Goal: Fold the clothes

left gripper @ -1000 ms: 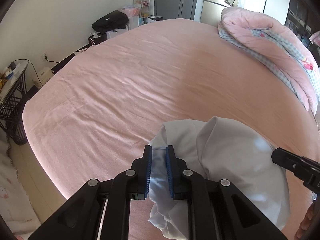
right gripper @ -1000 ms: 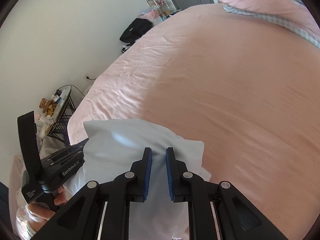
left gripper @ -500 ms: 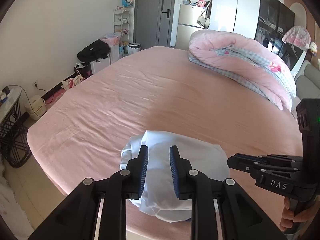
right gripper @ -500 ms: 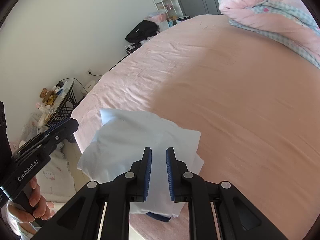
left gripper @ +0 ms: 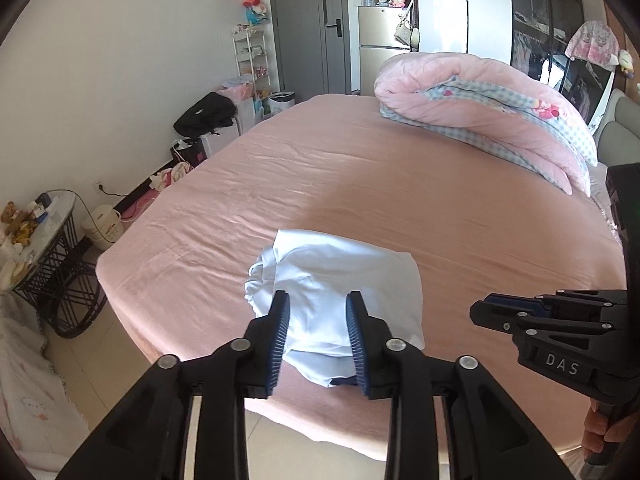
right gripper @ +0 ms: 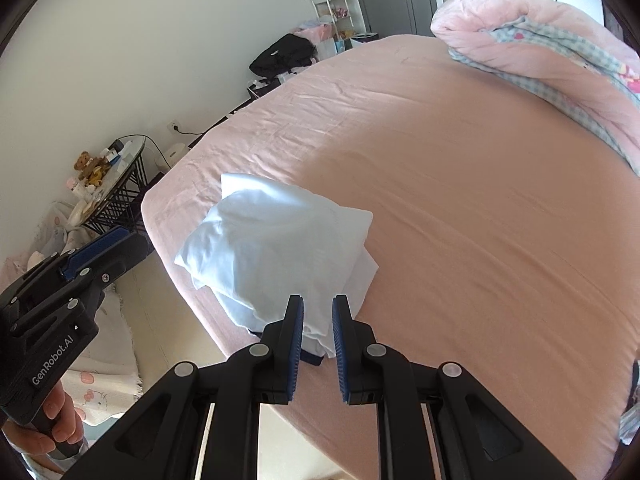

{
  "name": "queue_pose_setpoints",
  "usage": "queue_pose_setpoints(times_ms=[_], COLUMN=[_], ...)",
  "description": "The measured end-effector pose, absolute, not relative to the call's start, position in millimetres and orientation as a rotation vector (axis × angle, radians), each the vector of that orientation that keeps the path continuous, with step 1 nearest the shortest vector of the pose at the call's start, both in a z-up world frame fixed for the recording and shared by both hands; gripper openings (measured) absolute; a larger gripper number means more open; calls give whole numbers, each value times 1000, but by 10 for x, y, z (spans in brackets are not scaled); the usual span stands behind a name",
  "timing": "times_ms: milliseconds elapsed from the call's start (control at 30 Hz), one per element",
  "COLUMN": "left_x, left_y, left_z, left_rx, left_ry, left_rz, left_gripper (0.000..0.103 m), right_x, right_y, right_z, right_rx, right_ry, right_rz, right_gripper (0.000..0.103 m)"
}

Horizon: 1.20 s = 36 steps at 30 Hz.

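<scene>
On pink bed (left gripper: pixel 360 184), folded white garment (left gripper: pixel 340 280), left tool (left gripper: pixel 318 320) opening above it

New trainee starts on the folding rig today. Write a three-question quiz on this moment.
1. True or false: the white garment lies on the pink bed, clear of both grippers.
2. What sits at the bed's far end? A) rolled pink quilt B) suitcase C) laundry basket
3. Fill in: the garment lies near the bed's ____ edge, closest to the left gripper and right gripper.

Key: 1 true. 2 A, the quilt. 3 near.
</scene>
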State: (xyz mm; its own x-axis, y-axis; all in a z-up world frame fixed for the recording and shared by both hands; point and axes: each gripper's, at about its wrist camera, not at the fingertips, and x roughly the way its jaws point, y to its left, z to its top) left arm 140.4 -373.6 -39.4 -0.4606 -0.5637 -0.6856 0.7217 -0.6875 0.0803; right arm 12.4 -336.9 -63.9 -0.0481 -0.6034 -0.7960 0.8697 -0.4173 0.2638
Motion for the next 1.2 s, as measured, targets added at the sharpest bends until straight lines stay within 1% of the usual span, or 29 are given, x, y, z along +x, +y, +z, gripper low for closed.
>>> queue_pose_setpoints(times_ms=[33, 100, 267, 400, 433, 533, 567, 733, 967, 1200], left_x=[1415, 1436, 1463, 1472, 1476, 1508, 1521, 1608, 1697, 1764], left_y=[-3665, -3528, -3224, -3025, -2978, -2861, -2828, -2678, -2522, -2420], left_z=[-373, -313, -161, -93, -83, -54, -44, -47, -100, -72], left_rx=[899, 875, 828, 813, 809, 811, 811, 823, 868, 874], left_ry=[259, 232, 186, 125, 107, 76, 75, 139, 181, 179], left_rz=[-2155, -2165, -2197, -2180, -2177, -2172, -2170, -2167, -2132, -2155], left_gripper=[45, 54, 55, 58, 58, 59, 59, 59, 59, 59], right_x=[140, 182, 299, 349, 358, 387, 402, 504, 578, 657], right_y=[-3316, -3204, -2920, -2688, -2631, -2476, -2428, -2232, -1962, -1900], right_z=[-610, -538, -310, -125, -84, 21, 53, 160, 111, 67], right_rx=[1087, 1075, 1014, 981, 974, 959, 950, 907, 955, 997], right_ry=[349, 349, 382, 357, 349, 336, 338, 370, 317, 309], right_rz=[-1701, -1704, -1753, -1796, -1803, -1827, -1838, -1861, -1838, -1836], right_gripper=[14, 14, 14, 15, 18, 37, 39, 39, 40, 40])
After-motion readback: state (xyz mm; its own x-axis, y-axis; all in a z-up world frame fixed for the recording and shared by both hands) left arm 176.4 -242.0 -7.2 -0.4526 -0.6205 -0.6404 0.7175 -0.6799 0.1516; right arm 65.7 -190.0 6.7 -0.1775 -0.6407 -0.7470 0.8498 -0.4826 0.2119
